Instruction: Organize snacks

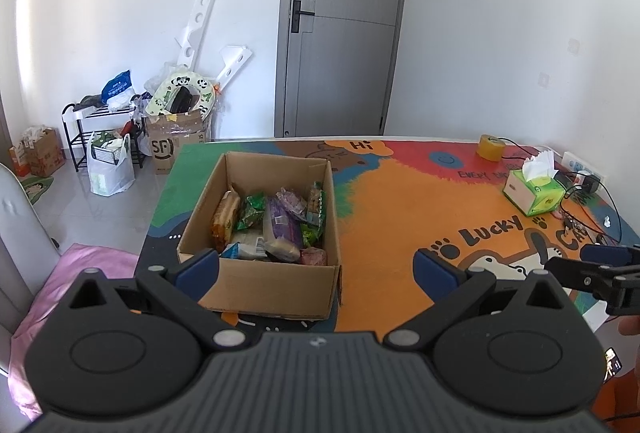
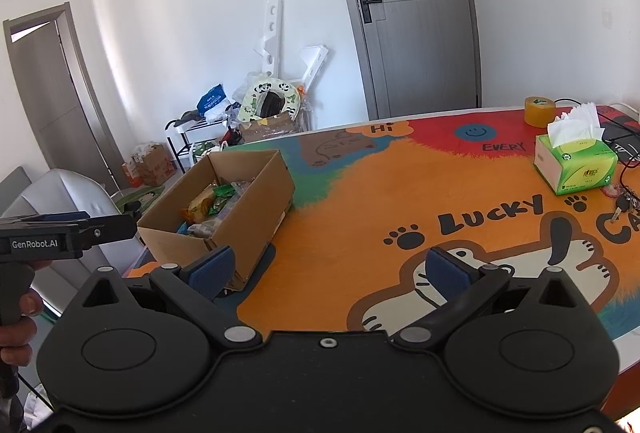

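Note:
An open cardboard box [image 1: 256, 281] stands on the left part of the colourful table mat [image 1: 400, 217]. It holds several snack packets [image 1: 276, 225]: green, purple, orange and pink ones. The box also shows in the right wrist view [image 2: 256, 213], at the left. My left gripper [image 1: 316, 267] is open and empty, held just before the box's near wall. My right gripper [image 2: 330, 271] is open and empty, above the mat to the right of the box. It also shows at the right edge of the left wrist view [image 1: 600, 265].
A green tissue box [image 2: 576, 165], a roll of yellow tape [image 2: 539, 111], keys [image 2: 624, 205] and black cables [image 1: 580, 193] lie at the table's far right. Beyond the table stand a grey door [image 1: 344, 25], a shoe rack and bags [image 1: 108, 153]. A pink cloth [image 1: 60, 293] lies left of the table.

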The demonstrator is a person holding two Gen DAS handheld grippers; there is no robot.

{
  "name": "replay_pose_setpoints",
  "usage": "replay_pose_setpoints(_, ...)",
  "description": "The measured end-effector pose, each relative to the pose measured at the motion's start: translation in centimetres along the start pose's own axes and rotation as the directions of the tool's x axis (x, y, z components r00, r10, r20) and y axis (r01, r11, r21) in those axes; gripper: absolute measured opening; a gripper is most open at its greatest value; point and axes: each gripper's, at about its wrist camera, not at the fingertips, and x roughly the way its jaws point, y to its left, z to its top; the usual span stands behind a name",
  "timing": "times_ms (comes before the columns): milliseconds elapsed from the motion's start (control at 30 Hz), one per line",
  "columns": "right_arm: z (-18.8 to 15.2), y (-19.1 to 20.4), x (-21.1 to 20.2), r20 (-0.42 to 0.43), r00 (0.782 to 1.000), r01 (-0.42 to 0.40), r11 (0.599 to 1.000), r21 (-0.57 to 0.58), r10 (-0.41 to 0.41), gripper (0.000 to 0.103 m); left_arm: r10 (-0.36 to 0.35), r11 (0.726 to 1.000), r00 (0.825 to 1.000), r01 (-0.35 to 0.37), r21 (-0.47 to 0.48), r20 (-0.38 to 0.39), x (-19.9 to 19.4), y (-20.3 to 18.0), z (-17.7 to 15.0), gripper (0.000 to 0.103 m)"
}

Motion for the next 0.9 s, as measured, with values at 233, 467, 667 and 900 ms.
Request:
replay_pose_setpoints(233, 0.00, 0.07, -0.01, 0.008, 1.000, 0.003, 1.000, -0.004, -0.003, 0.103, -0.006, 1.000, 1.000, 0.006, 0.007, 0.003, -0.12, -0.11, 0.01, 0.102)
replay_pose_setpoints(467, -0.17, 0.04, 0.17, 0.004, 1.000, 0.005, 1.000, -0.001, -0.005, 0.103, -0.009, 1.000, 1.000, 0.009, 0.017, 0.010, -0.46, -0.24, -0.14, 0.102)
replay_pose_setpoints(667, -0.22, 0.16, 0.17, 0.004, 1.000, 0.004, 1.000, -0.009, -0.004, 0.103, -0.009, 1.000, 1.000, 0.009, 0.006, 0.003, -0.25, -0.13, -0.10, 0.102)
replay_pose_setpoints(900, -0.25, 0.13, 0.22, 0.002, 1.000, 0.007, 1.000, -0.004, -0.007, 0.103, -0.018, 1.000, 1.000, 0.018, -0.006, 0.005, -0.15, -0.07, -0.13, 0.102)
